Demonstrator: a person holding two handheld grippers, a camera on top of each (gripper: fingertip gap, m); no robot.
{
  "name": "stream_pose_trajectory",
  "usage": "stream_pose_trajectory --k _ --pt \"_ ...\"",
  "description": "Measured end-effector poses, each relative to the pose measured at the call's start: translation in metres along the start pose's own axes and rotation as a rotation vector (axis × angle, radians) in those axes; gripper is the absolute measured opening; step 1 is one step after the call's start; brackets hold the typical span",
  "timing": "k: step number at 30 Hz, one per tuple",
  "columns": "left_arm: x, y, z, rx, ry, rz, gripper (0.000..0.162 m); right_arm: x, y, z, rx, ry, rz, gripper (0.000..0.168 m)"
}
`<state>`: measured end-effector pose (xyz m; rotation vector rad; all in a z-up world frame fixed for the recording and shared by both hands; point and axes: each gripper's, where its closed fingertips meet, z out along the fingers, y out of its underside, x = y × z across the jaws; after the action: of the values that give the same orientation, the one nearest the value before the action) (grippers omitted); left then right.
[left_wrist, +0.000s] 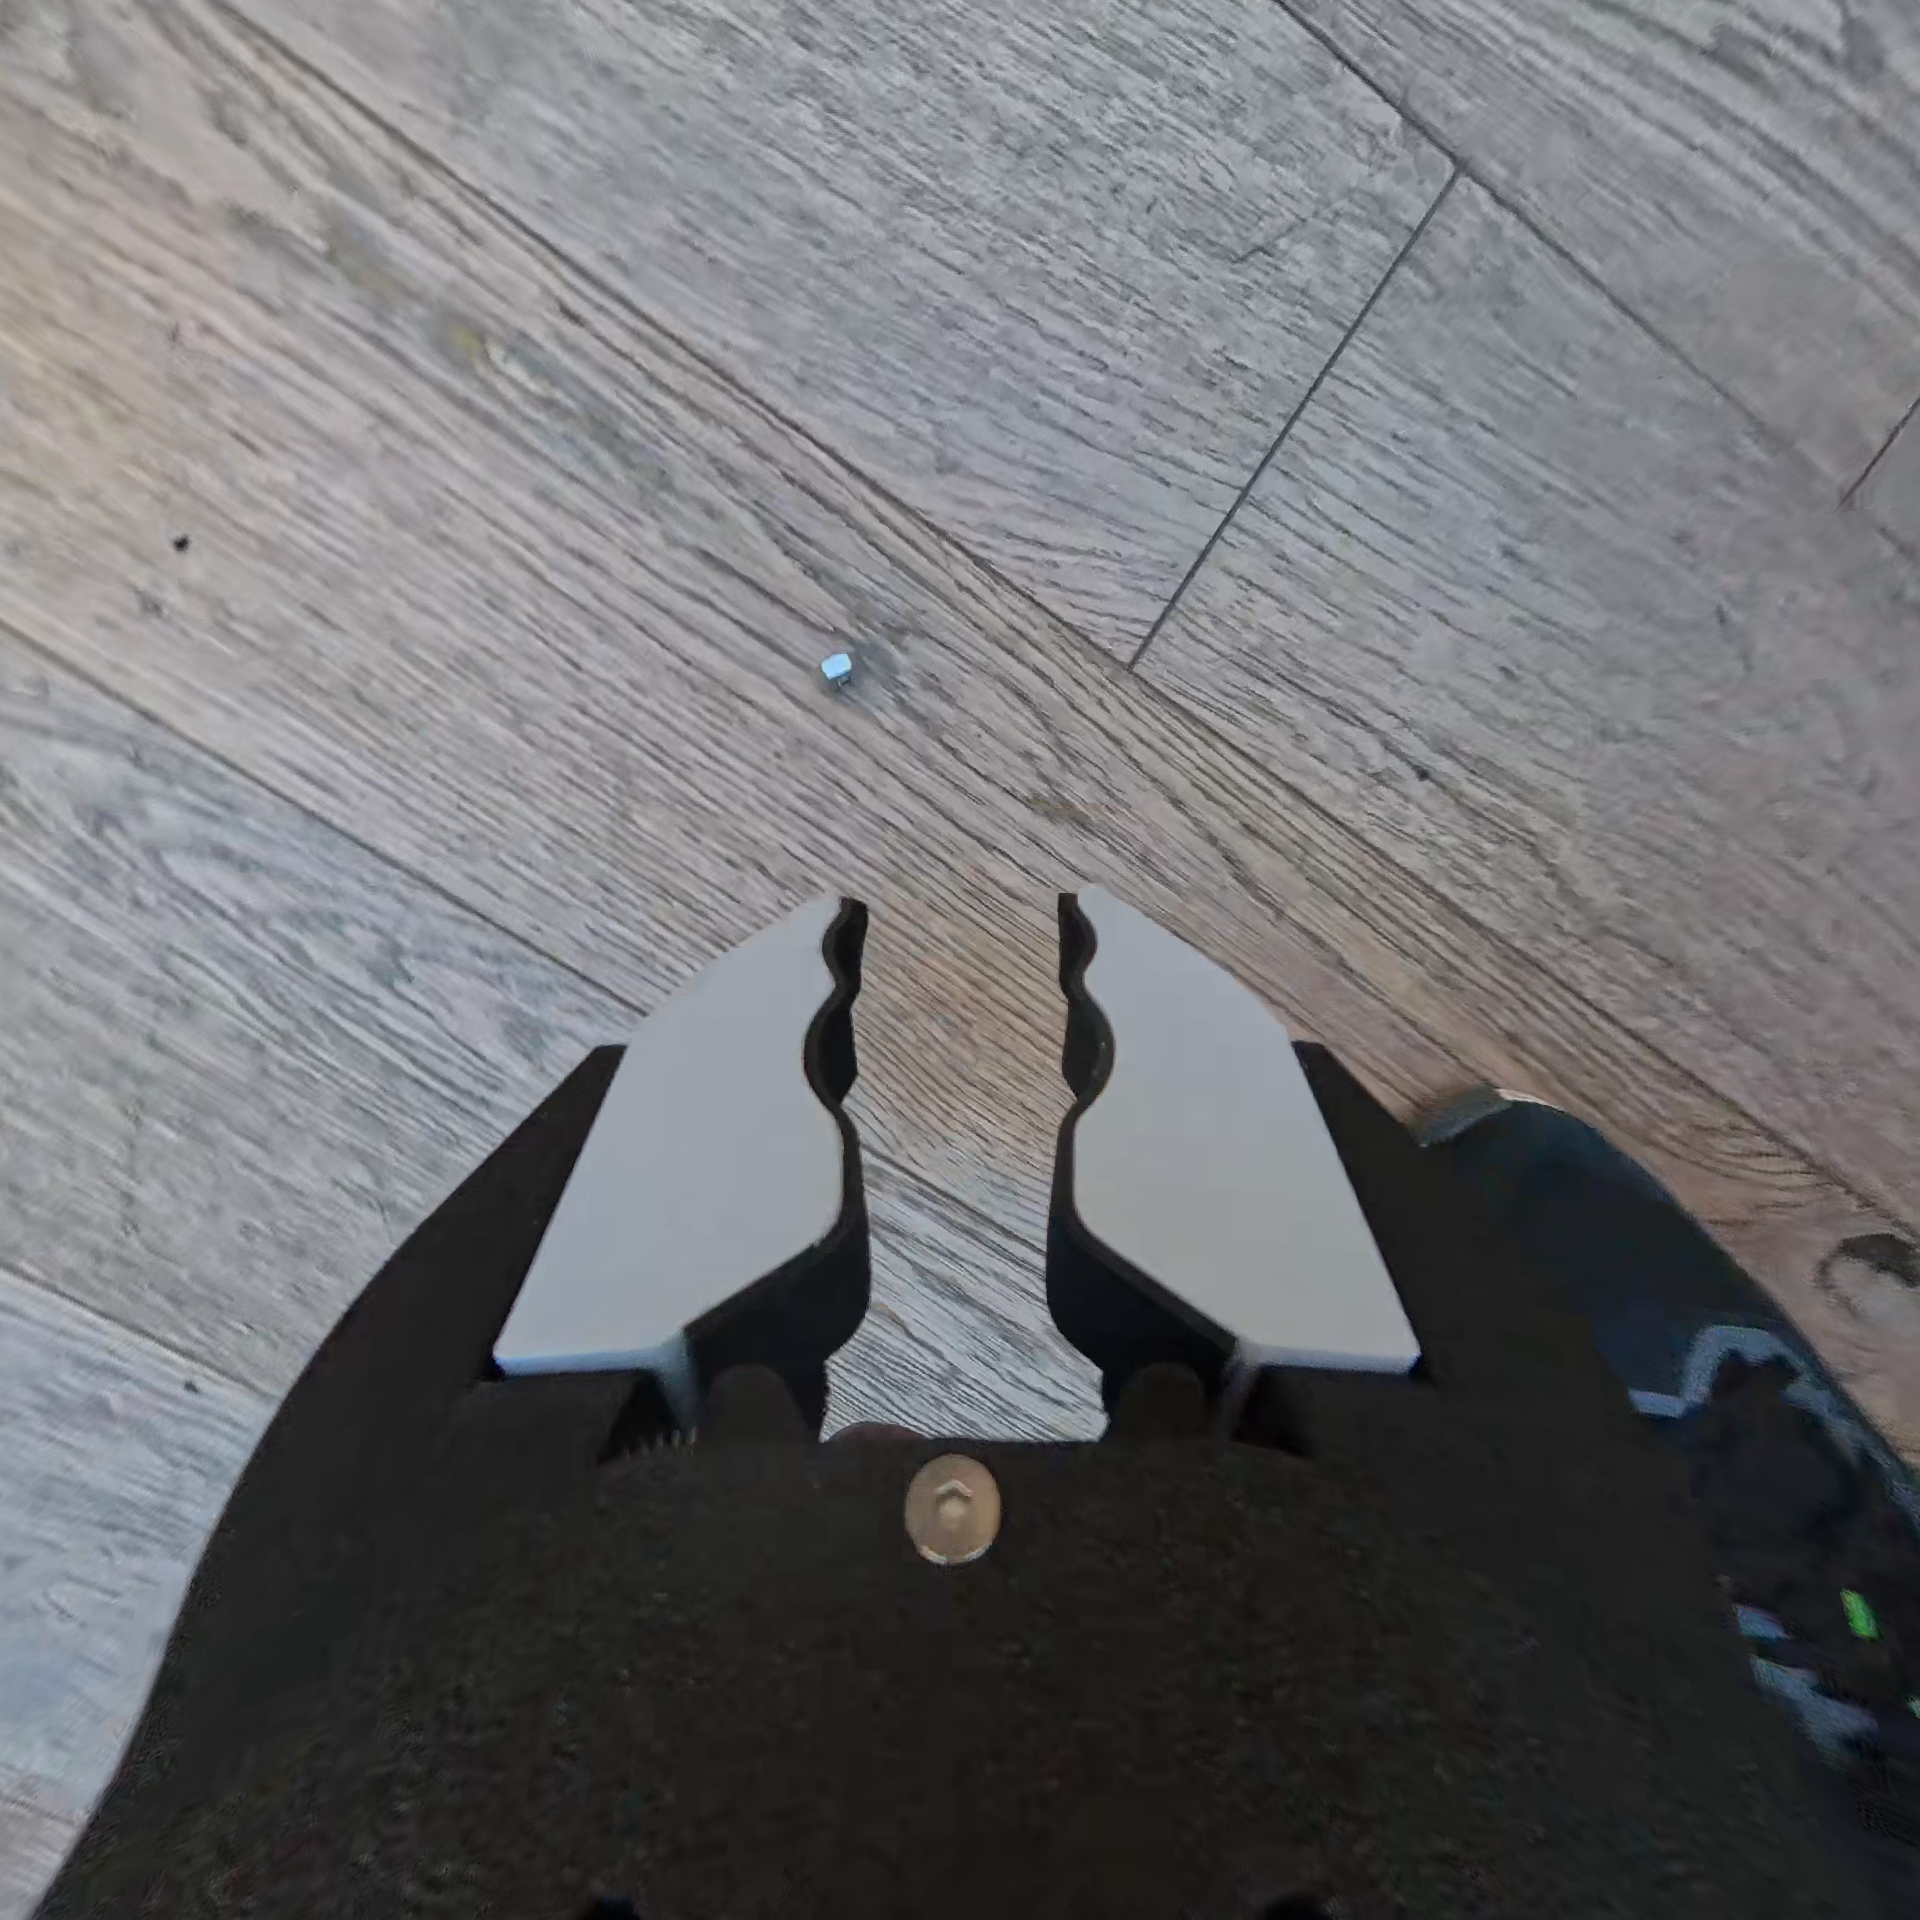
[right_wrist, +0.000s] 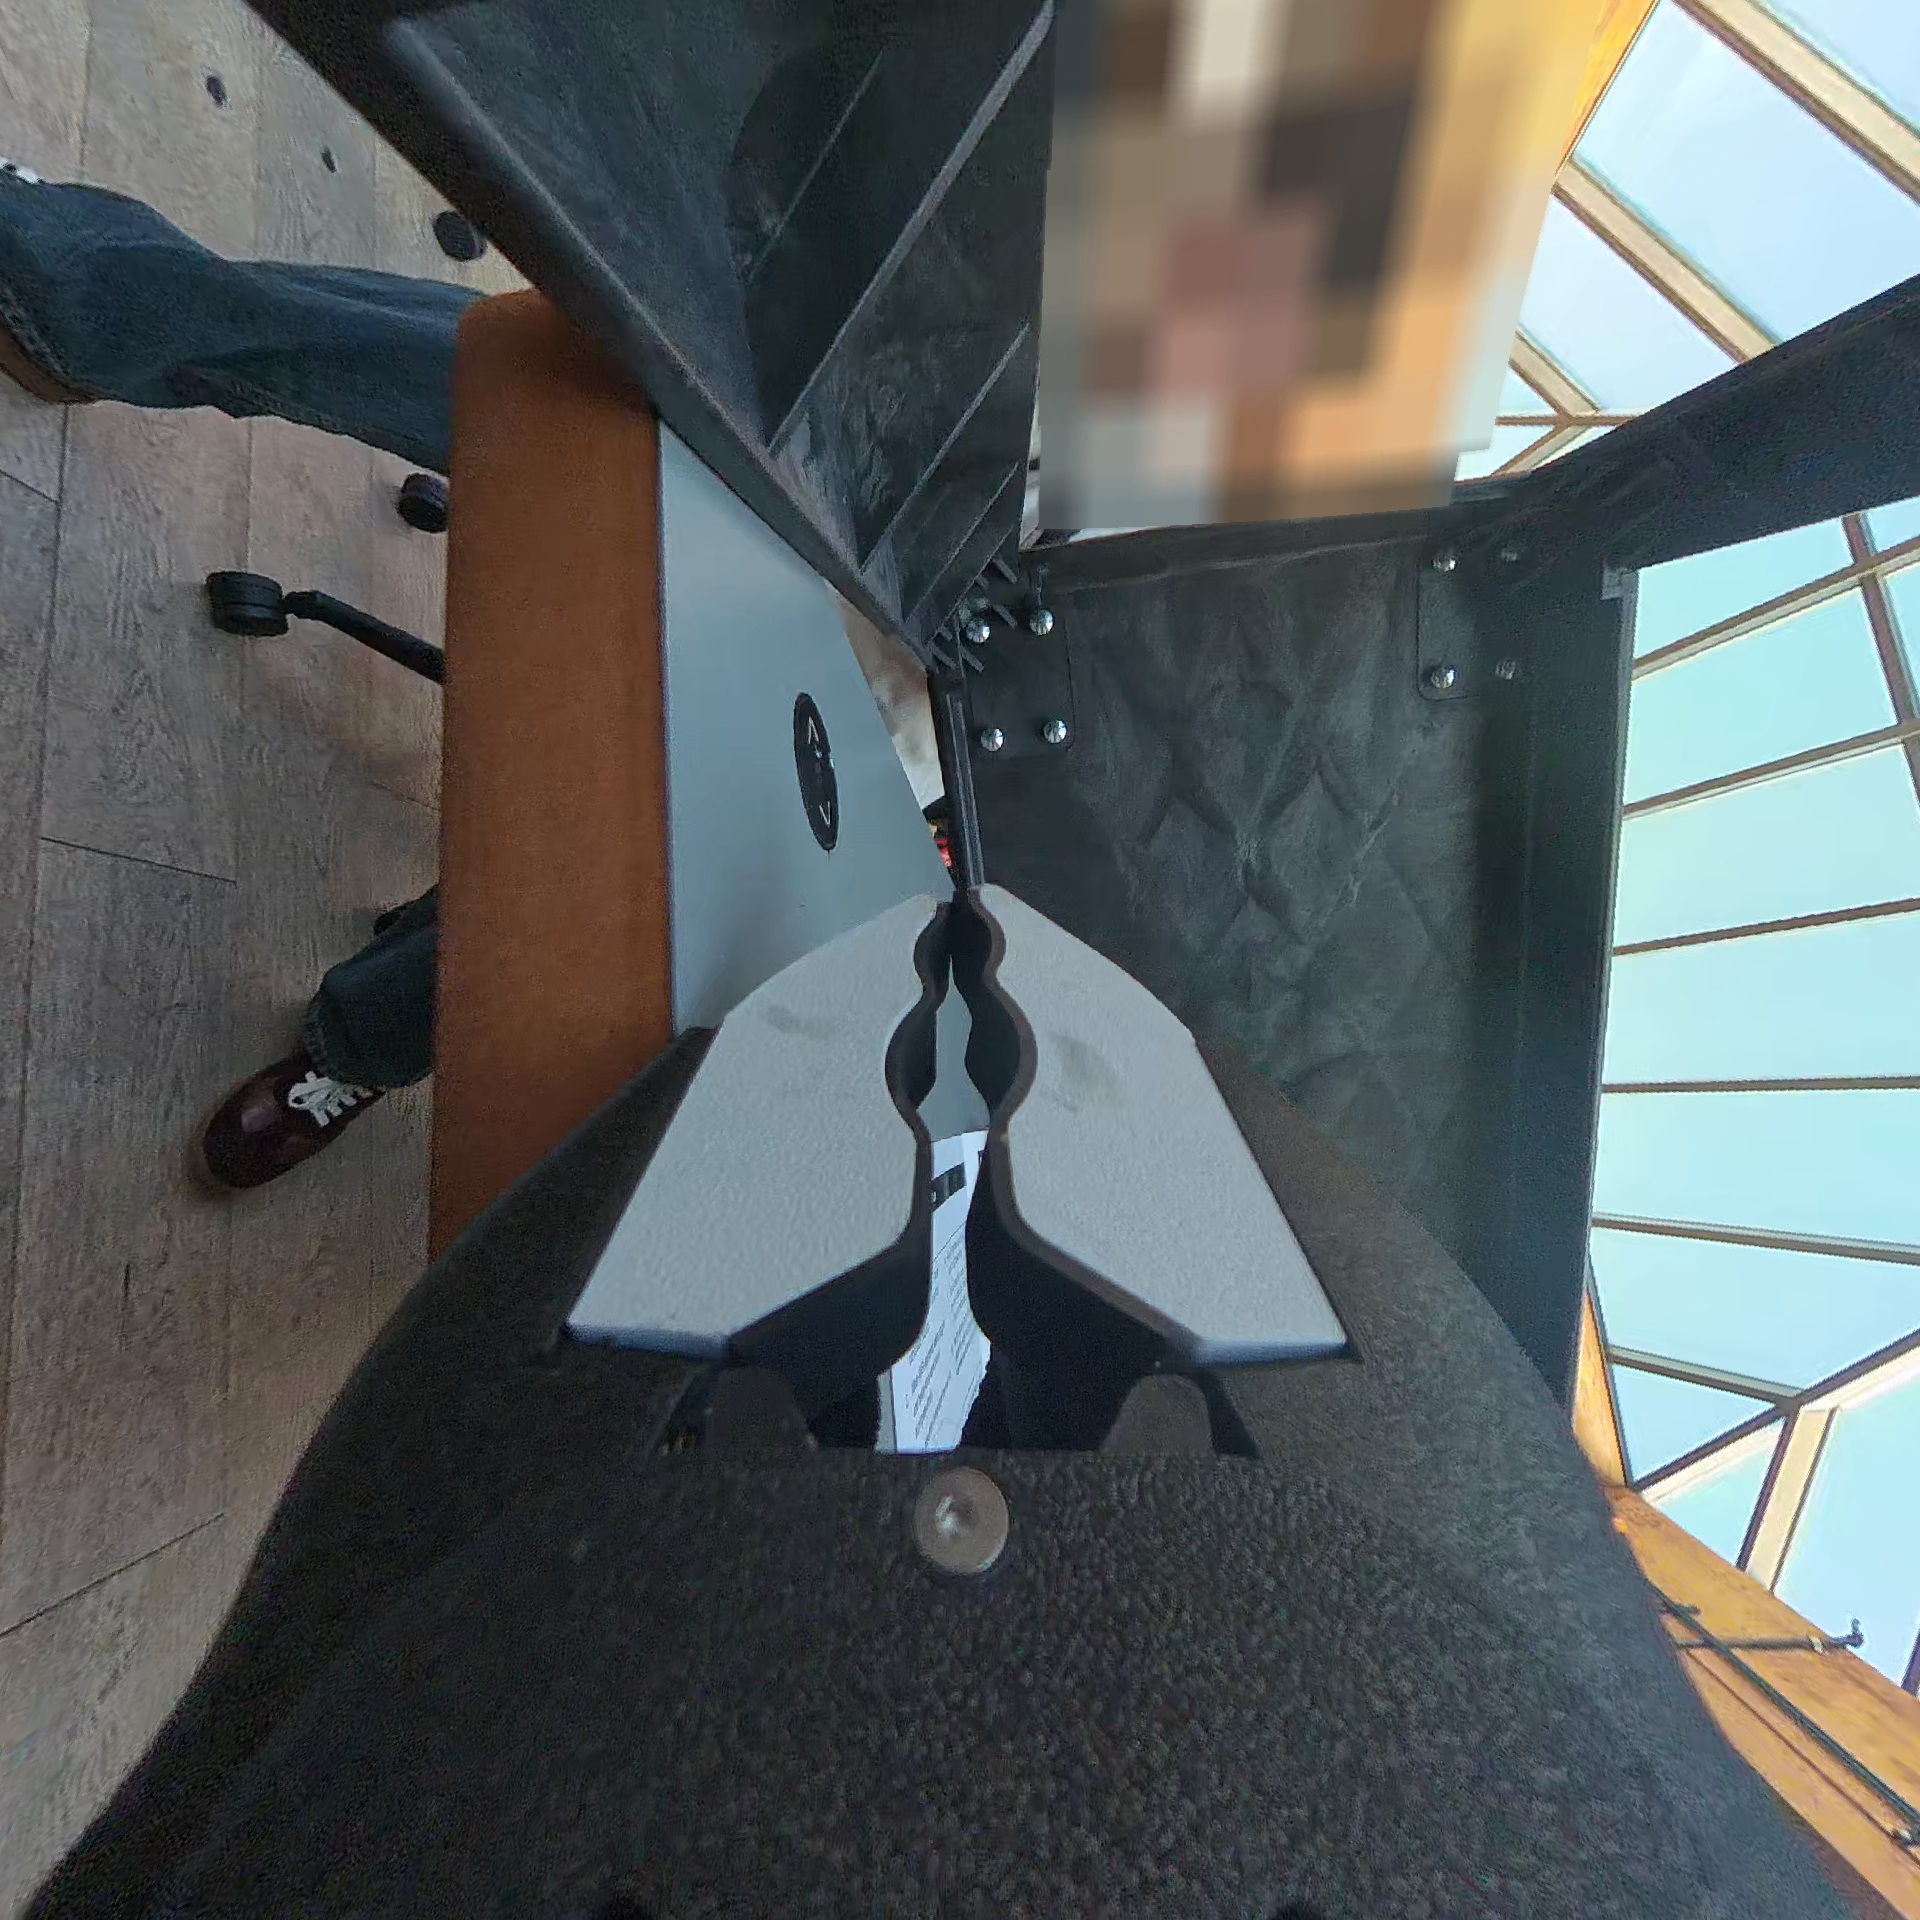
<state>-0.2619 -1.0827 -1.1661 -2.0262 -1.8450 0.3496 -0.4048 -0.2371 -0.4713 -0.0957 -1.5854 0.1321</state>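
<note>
The left gripper (left_wrist: 961, 914) was held released and empty above the grey wood-plank floor (left_wrist: 416, 935); a small pale blue, perhaps metal, block (left_wrist: 835, 666) lay ahead, slightly left of its fingers; the right gripper (right_wrist: 966, 904) was clenched on nothing, well apart, pointed at a dark quilted panel (right_wrist: 1299, 831).

We saw two matching tools: the left gripper (left_wrist: 961, 909) and right gripper (right_wrist: 966, 904) each had a black, grainy body, pale grey fingers with wavy black inner edges, and one round screw (left_wrist: 953, 1509) behind the fingers.
</note>
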Motion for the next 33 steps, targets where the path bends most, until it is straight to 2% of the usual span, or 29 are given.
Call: stream_pose_trajectory --k 5,10,16,25,33 --pt "-0.03 -0.023 0.049 -0.055 0.01 0.239 0.028 -0.001 0.007 0.004 -0.102 -0.019 0.027 0.0" --pt "-0.043 -0.017 0.083 -0.163 0.072 0.475 0.027 -0.003 0.011 0.008 -0.176 -0.054 0.064 0.0" --pt "-0.041 -0.008 0.095 -0.173 0.156 0.543 0.027 -0.006 0.013 0.008 -0.193 -0.087 0.089 0.0" --pt "-0.041 -0.011 0.102 -0.166 0.133 0.576 0.027 -0.006 0.013 0.009 -0.18 -0.098 0.095 0.0" --pt "-0.041 -0.011 0.113 -0.191 0.131 0.607 0.012 -0.006 0.013 0.009 -0.184 -0.105 0.099 0.0"
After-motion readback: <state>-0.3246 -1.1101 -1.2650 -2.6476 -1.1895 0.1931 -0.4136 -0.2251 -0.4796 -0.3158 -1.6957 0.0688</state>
